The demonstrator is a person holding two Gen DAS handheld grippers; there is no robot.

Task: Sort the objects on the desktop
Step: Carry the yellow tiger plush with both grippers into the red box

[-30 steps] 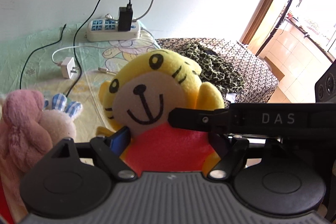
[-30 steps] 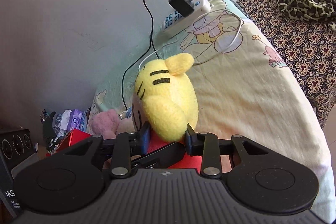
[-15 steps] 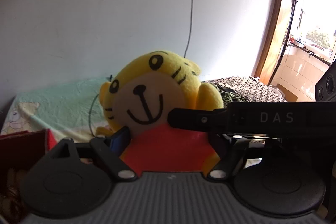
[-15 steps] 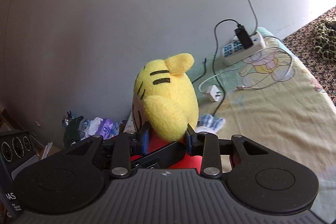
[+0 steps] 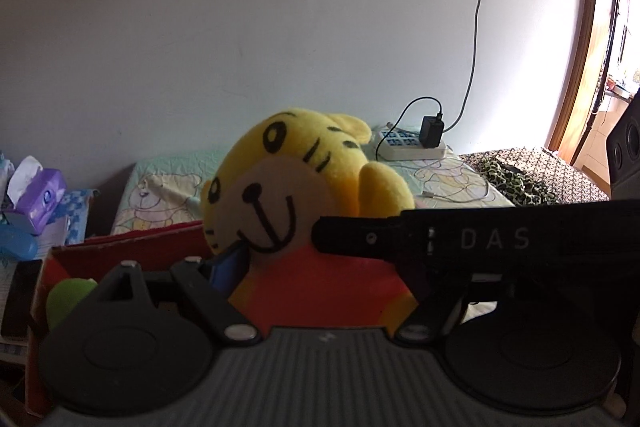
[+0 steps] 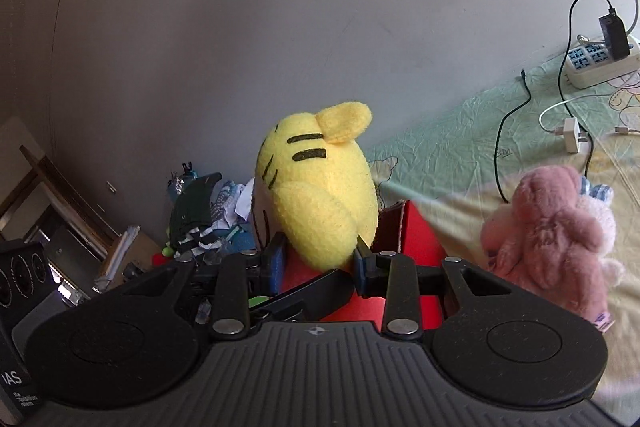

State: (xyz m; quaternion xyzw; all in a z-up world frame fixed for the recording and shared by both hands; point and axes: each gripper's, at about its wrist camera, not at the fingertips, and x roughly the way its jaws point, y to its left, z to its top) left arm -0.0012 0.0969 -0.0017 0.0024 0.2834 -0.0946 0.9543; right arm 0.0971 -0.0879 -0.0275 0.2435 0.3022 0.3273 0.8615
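Tongs: both the left tongs point(image 5: 320, 267) and right tongs point(image 6: 318, 253) clamp one yellow tiger toy point(image 5: 304, 187); one pink plush point(image 6: 548, 227) lies beside one red box point(image 5: 120, 247).

1. Yellow tiger plush point(image 5: 288, 195), red-shirted, upright, face toward the left wrist camera, held above the red cardboard box point(image 5: 120, 247).
2. Pink plush point(image 6: 548, 227) lies on the pastel sheet, just beside the box.
3. Green ball point(image 5: 68, 297) sits inside the box.

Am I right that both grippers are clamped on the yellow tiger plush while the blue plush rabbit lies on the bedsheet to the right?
Nearly: the plush rabbit is pink, as the right wrist view shows. Both the left gripper and right gripper do clamp the yellow tiger plush.
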